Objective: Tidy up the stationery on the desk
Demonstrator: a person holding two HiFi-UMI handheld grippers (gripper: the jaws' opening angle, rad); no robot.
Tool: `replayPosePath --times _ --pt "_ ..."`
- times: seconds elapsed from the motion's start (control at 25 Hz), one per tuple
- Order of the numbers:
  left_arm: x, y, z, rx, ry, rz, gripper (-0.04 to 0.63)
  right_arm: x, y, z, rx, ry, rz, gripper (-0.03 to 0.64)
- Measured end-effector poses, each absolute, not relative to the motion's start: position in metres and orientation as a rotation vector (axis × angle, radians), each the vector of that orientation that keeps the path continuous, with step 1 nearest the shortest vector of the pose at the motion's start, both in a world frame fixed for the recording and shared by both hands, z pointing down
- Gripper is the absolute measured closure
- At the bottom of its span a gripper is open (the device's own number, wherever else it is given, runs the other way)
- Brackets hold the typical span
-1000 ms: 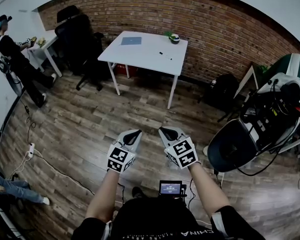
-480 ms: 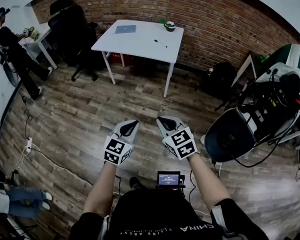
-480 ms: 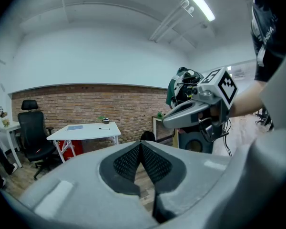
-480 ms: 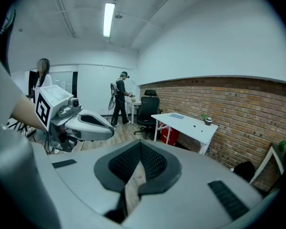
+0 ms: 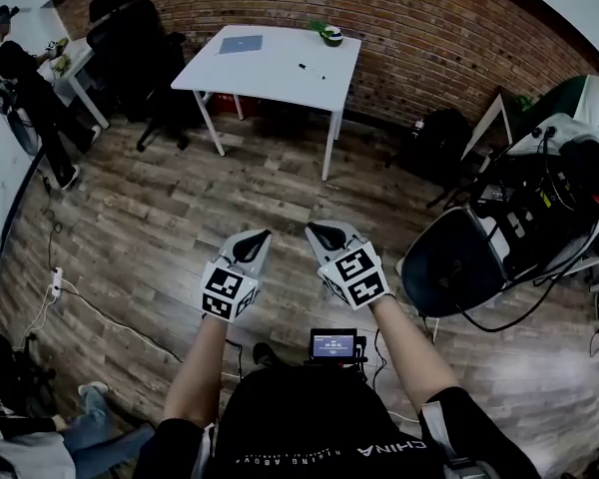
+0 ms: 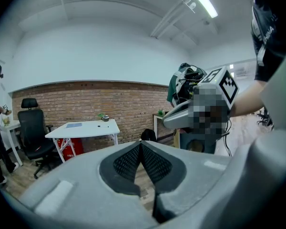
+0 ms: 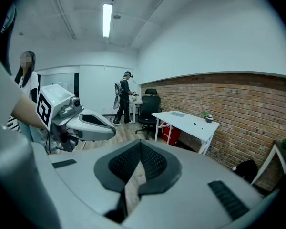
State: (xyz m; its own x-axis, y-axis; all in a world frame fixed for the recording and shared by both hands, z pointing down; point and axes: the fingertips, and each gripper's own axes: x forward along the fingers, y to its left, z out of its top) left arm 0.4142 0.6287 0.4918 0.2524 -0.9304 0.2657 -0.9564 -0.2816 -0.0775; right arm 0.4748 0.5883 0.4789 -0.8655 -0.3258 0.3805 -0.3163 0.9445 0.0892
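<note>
A white desk [image 5: 270, 68] stands far ahead against the brick wall. On it lie a blue sheet [image 5: 240, 42], a small dark pen [image 5: 303, 66] and a round green-and-white pot [image 5: 330, 35]. My left gripper [image 5: 252, 238] and right gripper [image 5: 324, 234] hang side by side over the wooden floor, well short of the desk. Both are shut with nothing between their pads. The left gripper view shows the desk [image 6: 83, 128] beyond its closed jaws. In the right gripper view the desk [image 7: 186, 121] lies to the right, and the left gripper [image 7: 93, 128] to the left.
A black office chair [image 5: 130, 43] and a second white table [image 5: 65, 68] stand left of the desk, with a person [image 5: 20, 78] beside them. A dark round chair [image 5: 454, 272] and cabled equipment [image 5: 549, 208] fill the right. A backpack [image 5: 439, 148] leans by the wall. A power strip [image 5: 57, 287] lies at left.
In the head view the desk has slid up and left. Both grippers have drifted slightly down and left together, still shut. The legs at the bottom left have shifted.
</note>
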Motion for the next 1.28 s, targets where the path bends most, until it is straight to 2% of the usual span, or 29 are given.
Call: replayPosePath --times 0.32,0.52,0.8,1.28 --pt "0.424 0.603 0.499 2.351 -1.853 0.402 0.591 0.483 0.559 0.491 0.398 -2.703 -0.022 0.607" --pt "0.404 0.583 0.511 2.309 -1.858 0.389 0.591 0.466 0.536 0.501 0.376 -2.692 -0.002 0.607" --pt "0.342 0.532 0.526 2.313 -1.827 0.356 0.591 0.410 0.486 0.514 0.411 -2.654 0.011 0.607" --pt "0.194 0.447 0.508 2.403 -1.764 0.362 0.589 0.273 0.399 0.496 0.540 -2.624 0.032 0.607"
